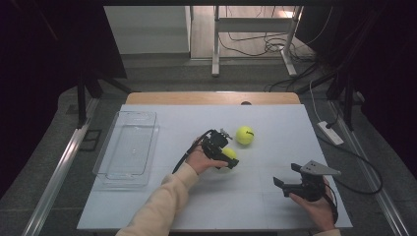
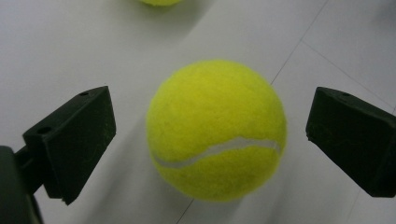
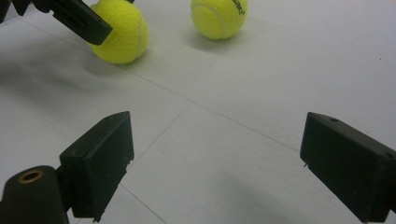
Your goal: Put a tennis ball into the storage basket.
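Ball [image 2: 215, 130] nearest the person sits on the white table [image 1: 275, 206], a little left of centre, squarely between the spread jaws of the left gripper [image 1: 227, 158]; in the left gripper view there is clear table on both sides of it, so the jaws are open and not yet touching it. That straddling pose looks like the set-up for a pinch: the hand has the gripper laid low and pointed across the ball so both pads can close on its widest part. A second ball [image 1: 245, 135] rests just beyond, apart from the first, far enough that the jaws should not knock it. The right gripper [image 1: 290, 179] hangs over bare table toward the near right, jaws open and holding nothing, pointed at the two balls as if waiting its turn. A clear tray [image 1: 125, 177] lies along the left side of the table, open side up and with nothing in it, probably where the balls are meant to go; the left hand is the closer one to it
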The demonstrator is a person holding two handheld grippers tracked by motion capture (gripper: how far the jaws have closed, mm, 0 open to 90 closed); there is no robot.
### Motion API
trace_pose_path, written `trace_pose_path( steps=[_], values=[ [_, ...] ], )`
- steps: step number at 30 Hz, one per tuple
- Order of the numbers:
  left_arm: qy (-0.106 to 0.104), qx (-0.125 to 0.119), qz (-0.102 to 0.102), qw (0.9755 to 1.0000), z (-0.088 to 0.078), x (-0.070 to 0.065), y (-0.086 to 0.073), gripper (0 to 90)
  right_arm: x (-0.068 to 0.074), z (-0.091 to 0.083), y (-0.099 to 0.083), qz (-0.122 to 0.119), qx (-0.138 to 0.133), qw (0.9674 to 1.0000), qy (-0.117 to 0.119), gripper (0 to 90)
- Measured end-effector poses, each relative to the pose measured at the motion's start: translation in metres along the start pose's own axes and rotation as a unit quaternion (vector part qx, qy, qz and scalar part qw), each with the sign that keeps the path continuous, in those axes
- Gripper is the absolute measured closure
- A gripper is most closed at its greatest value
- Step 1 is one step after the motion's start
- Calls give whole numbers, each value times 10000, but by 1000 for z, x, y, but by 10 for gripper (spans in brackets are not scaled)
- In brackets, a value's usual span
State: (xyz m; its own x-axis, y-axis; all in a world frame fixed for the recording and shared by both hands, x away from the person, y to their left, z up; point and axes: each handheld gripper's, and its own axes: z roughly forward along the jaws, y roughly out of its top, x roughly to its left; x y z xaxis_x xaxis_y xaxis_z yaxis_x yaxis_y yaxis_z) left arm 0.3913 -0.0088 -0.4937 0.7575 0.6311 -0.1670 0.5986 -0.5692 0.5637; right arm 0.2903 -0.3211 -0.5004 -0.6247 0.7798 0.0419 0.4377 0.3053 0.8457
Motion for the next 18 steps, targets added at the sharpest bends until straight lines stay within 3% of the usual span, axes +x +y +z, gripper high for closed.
trace_pose_path(
  steps=[8, 12, 14, 18],
  values=[
    [-53, 92, 14, 9999, 6, -1, 0, 58, 0, 0, 0, 4, -3, 10000, -6, 96],
    [-15, 153, 42, 9999, 6, -1, 0, 154, -1, -1, 0, 1, -10, 10000, -10, 96],
    [-42, 145, 33, 9999, 6, 0, -1, 243, -1, -1, 0, -1, -11, 10000, -12, 97],
    [-19, 129, 92, 9999, 5, -1, -1, 266, -1, -1, 0, -5, -16, 10000, -21, 97]
  ],
)
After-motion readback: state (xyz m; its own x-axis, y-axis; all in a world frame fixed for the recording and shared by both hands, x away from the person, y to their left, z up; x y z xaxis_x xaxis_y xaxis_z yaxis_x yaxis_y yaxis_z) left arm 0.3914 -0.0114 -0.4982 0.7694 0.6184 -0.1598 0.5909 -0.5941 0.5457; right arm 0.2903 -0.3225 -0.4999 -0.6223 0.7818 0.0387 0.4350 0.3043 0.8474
